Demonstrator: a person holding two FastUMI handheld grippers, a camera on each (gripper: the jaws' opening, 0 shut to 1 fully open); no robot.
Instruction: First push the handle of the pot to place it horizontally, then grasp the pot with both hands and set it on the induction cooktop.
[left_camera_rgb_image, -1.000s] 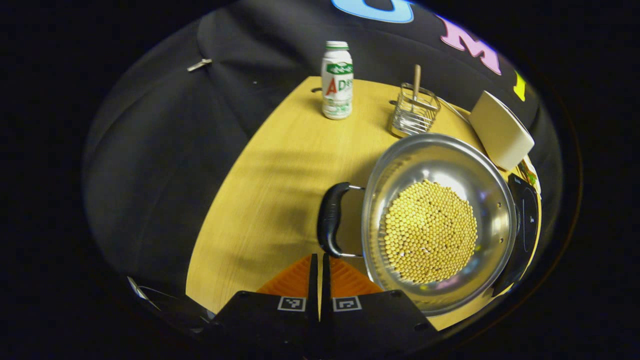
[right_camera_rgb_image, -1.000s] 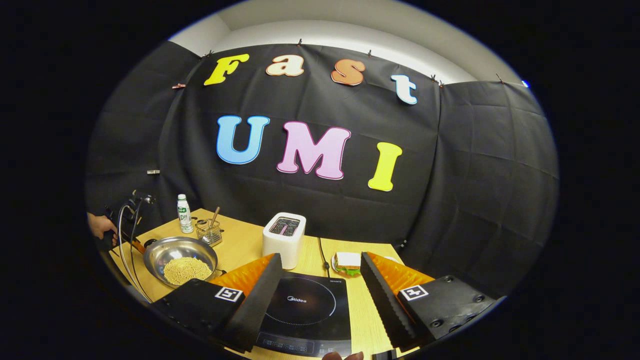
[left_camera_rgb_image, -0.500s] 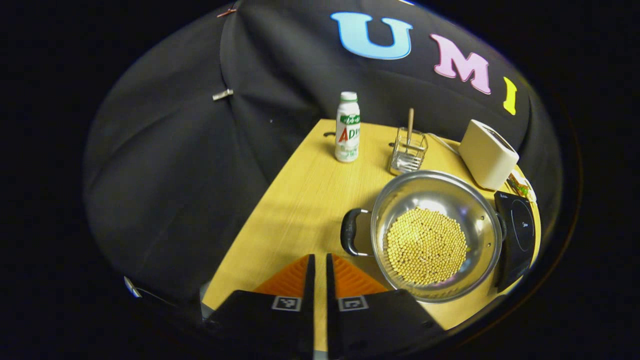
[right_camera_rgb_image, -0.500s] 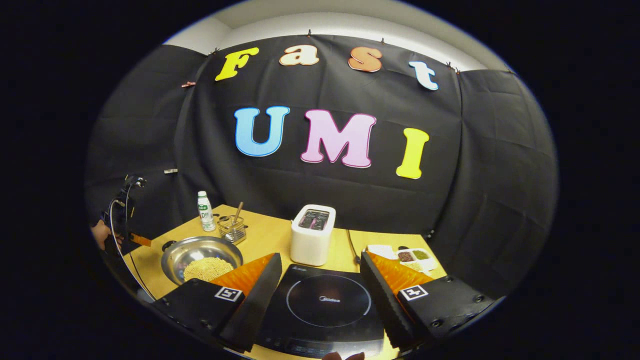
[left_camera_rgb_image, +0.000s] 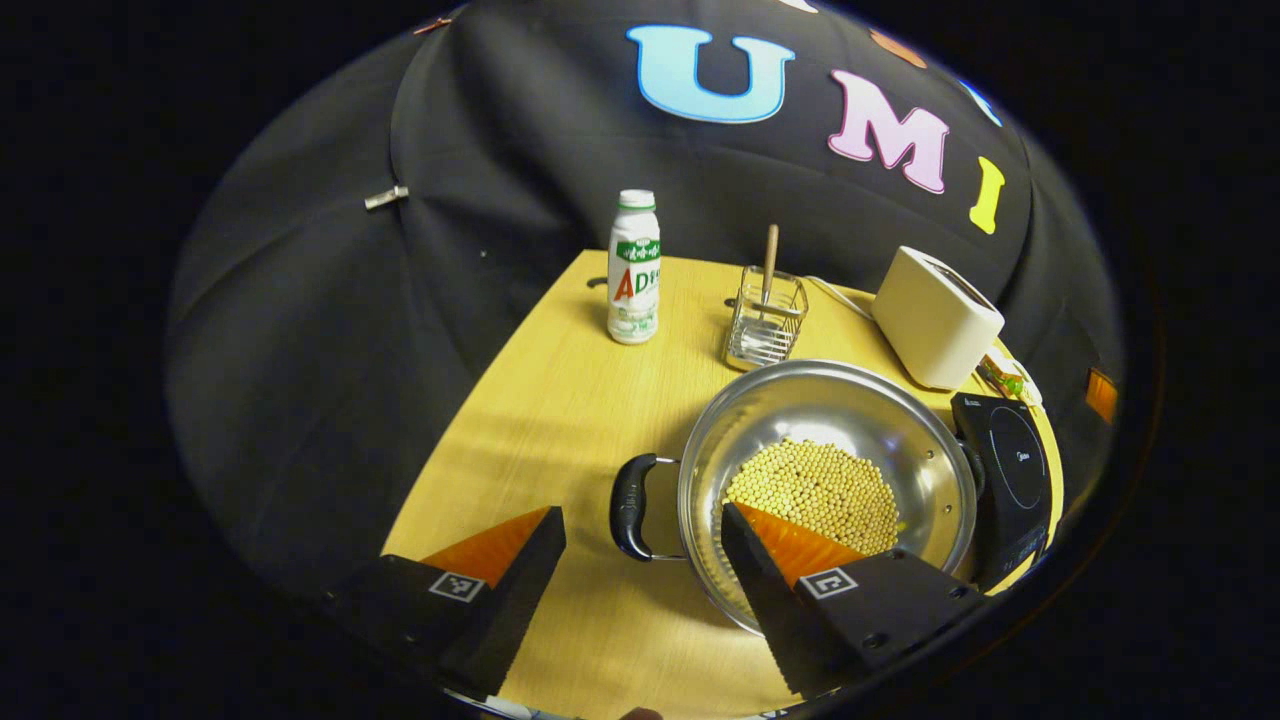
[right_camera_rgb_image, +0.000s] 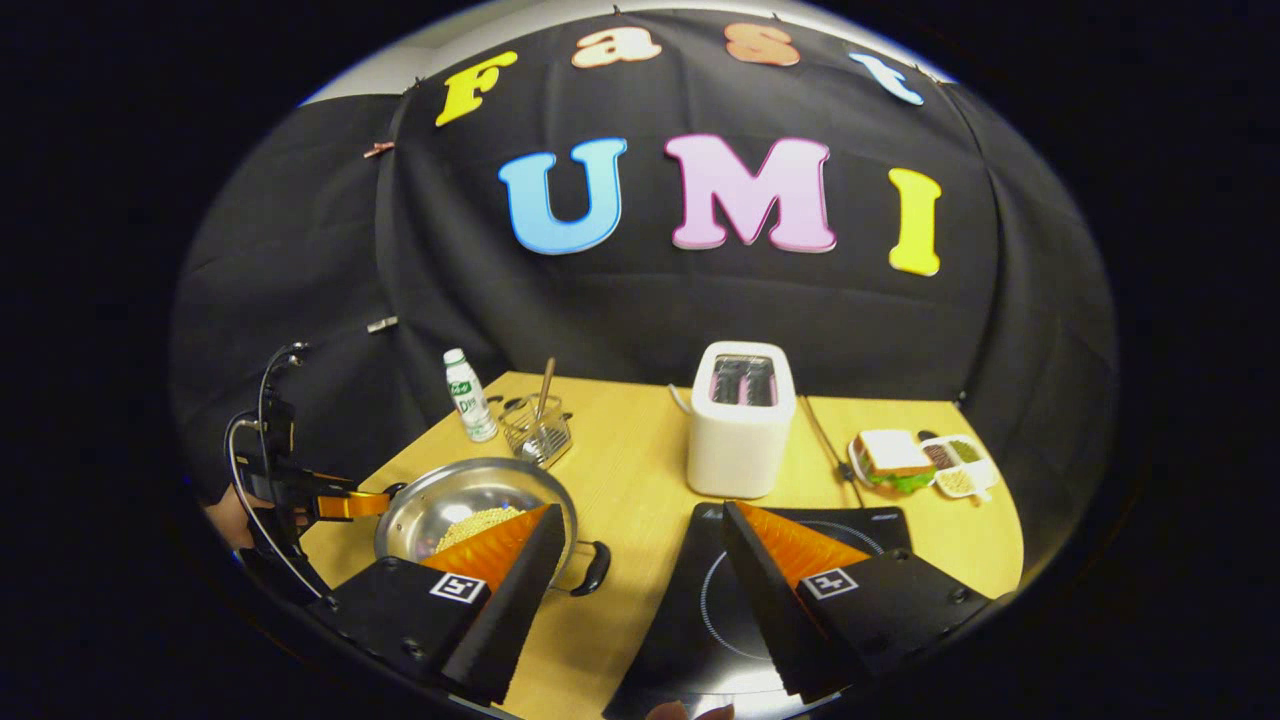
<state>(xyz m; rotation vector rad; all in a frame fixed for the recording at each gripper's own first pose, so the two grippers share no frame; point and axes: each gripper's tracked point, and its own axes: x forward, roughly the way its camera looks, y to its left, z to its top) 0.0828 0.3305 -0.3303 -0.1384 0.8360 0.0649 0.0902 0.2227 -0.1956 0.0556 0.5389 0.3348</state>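
While my left gripper (left_camera_rgb_image: 643, 560) stands released, the pot's black handle (left_camera_rgb_image: 631, 507) lies just ahead, between its fingers, untouched. The pot (left_camera_rgb_image: 905, 440), filled with beans (left_camera_rgb_image: 815, 490), sits ahead and right. My right gripper (right_camera_rgb_image: 640, 560) is also released; the pot's other handle (right_camera_rgb_image: 594, 566) lies between its fingers, the induction cooktop (right_camera_rgb_image: 880, 530) under its right finger.

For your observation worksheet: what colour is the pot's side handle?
Black; the pot handle shows best in the left gripper view, on a silver pot.
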